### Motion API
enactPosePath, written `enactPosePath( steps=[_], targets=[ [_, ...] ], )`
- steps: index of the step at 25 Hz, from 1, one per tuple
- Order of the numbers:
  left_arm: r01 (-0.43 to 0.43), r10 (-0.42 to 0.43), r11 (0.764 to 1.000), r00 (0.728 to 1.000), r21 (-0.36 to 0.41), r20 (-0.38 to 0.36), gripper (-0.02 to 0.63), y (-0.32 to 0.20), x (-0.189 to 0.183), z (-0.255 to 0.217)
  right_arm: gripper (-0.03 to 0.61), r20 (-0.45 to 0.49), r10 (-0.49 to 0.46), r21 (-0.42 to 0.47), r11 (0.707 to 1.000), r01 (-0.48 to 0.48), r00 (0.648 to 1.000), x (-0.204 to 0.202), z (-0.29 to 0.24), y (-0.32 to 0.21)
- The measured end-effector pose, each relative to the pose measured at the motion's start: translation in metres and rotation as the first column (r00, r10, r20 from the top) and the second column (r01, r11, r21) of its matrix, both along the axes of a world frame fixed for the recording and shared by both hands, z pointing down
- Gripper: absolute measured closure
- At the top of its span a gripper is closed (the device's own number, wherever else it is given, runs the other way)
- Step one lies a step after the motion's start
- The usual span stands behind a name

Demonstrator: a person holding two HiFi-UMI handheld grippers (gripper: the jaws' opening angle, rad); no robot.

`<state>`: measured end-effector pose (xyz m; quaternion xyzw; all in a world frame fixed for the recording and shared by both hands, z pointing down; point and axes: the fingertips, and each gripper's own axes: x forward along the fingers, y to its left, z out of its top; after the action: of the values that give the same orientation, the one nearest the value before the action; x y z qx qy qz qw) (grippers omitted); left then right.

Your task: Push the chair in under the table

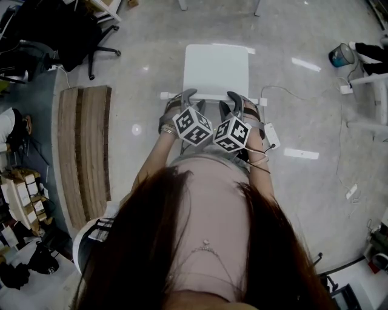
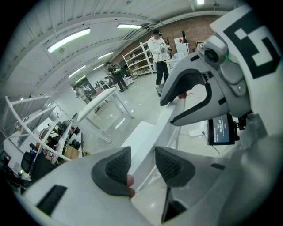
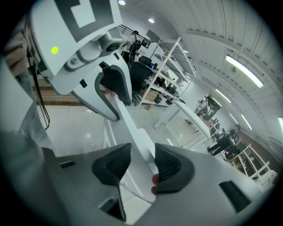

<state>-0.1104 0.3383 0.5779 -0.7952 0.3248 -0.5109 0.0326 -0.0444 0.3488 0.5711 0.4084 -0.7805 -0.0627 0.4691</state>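
One white chair (image 1: 216, 69) stands on the polished floor (image 1: 303, 115) straight ahead of me, with its seat pointing away and its backrest nearest. My left claw (image 1: 189, 97) is clenched on the backrest's top rail (image 2: 143, 141). My right claw (image 1: 239, 100) grasps the same rail (image 3: 138, 143) just beside it, and the rail fills the gap between its pads.

I judge the chair stiff and fairly light. With its thin legs it should slide readily on this smooth floor. The rail is a good hold, but it sits high, so a hard shove could tip the chair forward. I'd push level and evenly with both claws.

By my count there are two claws, one rail and one white chair. One black office chair (image 1: 91, 36) stands well apart at the left. Two pale legs (image 1: 182, 3) at the far edge may belong to the tabletop, but I cannot tell.
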Motion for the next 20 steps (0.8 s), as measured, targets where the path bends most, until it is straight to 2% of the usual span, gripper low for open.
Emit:
enactPosePath(
  steps=[12, 20],
  targets=[
    [0.018, -0.018, 1.000, 1.000, 0.018, -0.014, 0.436, -0.038, 0.018, -0.001, 0.411, 0.010, -0.051, -0.018, 0.999, 0.051, 0.999, 0.018, -0.001, -0.039],
    [0.025, -0.024, 1.000, 0.999, 0.009, -0.020, 0.436, -0.049, 0.016, -0.003, 0.411, 0.003, -0.082, -0.026, 0.996, 0.082, 0.997, 0.016, -0.003, -0.051]
  ],
)
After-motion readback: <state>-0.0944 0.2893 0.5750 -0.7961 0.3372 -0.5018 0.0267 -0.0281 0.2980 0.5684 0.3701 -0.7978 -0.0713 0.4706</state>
